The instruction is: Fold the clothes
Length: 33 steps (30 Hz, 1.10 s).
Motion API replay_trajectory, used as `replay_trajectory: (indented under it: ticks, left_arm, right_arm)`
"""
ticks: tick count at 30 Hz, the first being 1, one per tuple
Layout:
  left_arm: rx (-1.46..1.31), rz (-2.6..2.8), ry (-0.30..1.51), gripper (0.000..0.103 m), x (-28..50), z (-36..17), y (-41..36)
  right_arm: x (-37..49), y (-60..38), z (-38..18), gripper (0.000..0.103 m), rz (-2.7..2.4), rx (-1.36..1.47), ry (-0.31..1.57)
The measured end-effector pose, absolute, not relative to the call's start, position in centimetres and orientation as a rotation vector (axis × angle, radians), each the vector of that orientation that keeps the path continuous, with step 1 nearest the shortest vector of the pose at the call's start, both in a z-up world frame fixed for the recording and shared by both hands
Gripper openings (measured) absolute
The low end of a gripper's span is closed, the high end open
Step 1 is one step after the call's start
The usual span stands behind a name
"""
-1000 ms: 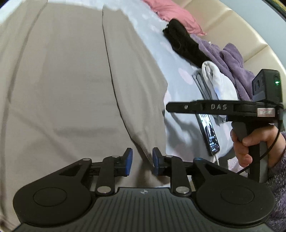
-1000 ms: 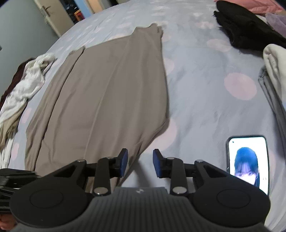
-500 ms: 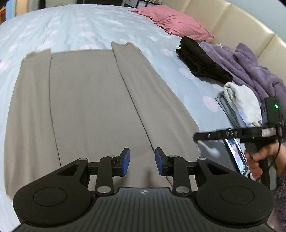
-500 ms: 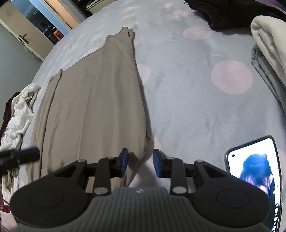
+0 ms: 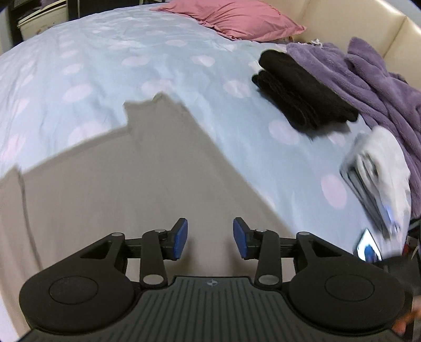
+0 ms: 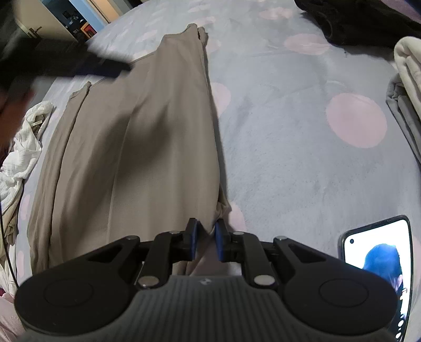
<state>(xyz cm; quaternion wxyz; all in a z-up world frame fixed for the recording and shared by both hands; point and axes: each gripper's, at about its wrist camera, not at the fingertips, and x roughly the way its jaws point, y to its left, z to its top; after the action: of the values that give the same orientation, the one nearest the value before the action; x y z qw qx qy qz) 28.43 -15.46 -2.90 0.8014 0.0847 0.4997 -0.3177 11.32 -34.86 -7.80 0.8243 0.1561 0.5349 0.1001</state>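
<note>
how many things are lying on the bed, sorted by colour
taupe: 1, garment
black: 1, folded clothes
purple: 1, fleece
pink: 1, pillow
white: 2, folded cloth, crumpled cloth
grey: 1, folded cloth
phone: 1
total: 8

Home bedroom, polka-dot duvet [image 5: 163,60] on a bed, pink pillow [image 5: 236,18], padded headboard [image 5: 342,23] (cream), door [image 6: 34,23]

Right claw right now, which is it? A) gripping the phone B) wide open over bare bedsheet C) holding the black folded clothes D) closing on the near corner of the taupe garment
D: in the right wrist view the right claw has its blue pads narrowed around the near corner of the taupe garment, with fabric between them; the phone lies apart to the side.
</note>
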Motion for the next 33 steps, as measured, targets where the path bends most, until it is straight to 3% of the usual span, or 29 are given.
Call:
replay_trajectory:
  ticks: [9, 21, 22, 24, 27, 33]
  left_arm:
    - [0.117, -0.6, 1.103, 0.036, 39.0, -4.6, -22.6]
    - [0.255, -0.47, 1.143, 0.036, 44.0, -8.6, -27.4]
    - [0.255, -0.465, 1.147, 0.034, 44.3, -8.9, -27.5]
    - [0.263, -0.45, 1.157, 0.018, 44.4, -9.4, -27.6]
    - [0.265, -0.438, 1.16, 0.004, 44.6, -9.5, -27.3]
    - [0.212, -0.472, 1.127, 0.002, 44.3, -7.3, -25.6]
  right_arm:
    - [11.9, -35.4, -8.4, 0.017, 0.237, 0.363, 1.152]
    - [12.0, -35.9, -8.5, 0.018, 0.241, 0.398, 1.157]
    - [12.0, -36.0, -8.5, 0.017, 0.237, 0.411, 1.155]
    - [11.8, -36.1, -8.5, 0.011, 0.227, 0.419, 1.142]
    - [11.3, -35.6, -8.0, 0.007, 0.226, 0.396, 1.121]
    - [10.1, -34.3, -6.0, 0.006, 0.25, 0.357, 1.073]
